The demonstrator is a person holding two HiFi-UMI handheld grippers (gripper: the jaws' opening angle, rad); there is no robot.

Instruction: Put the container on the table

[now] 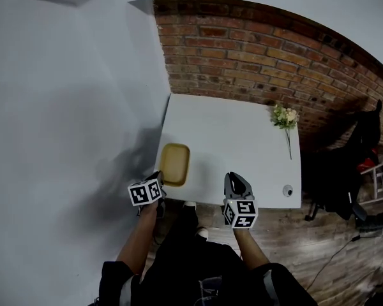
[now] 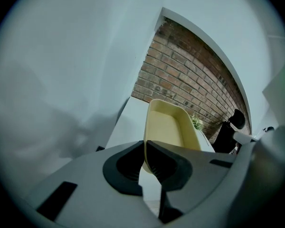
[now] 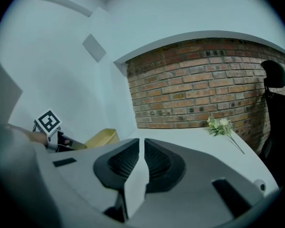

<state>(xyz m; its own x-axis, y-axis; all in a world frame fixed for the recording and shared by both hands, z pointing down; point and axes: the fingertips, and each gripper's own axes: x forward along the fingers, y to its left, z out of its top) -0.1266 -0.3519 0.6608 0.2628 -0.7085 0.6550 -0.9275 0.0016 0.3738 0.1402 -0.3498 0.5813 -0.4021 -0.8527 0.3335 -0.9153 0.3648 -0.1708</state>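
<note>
The container [image 1: 174,164] looks like smooth, matt yellow plastic; the table [image 1: 230,132] is smooth, matt white on top. The brick wall [image 1: 262,56] is rough, the floor [image 1: 319,247] matt wooden boards. The left gripper [image 2: 146,144] and right gripper [image 3: 141,144] are matt grey plastic with ribbed black pads [image 3: 157,161]

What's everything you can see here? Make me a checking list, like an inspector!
Surface: white table, plain top.
Job's things: yellow container over the table's near left corner.
Clutter: flowers far right; small round thing near right front corner.
Grippers: left gripper shut on the container's rim; right gripper shut, empty.
Cables: one thin cable on the floor, right.
Surroundings: brick wall, black chair.
</note>
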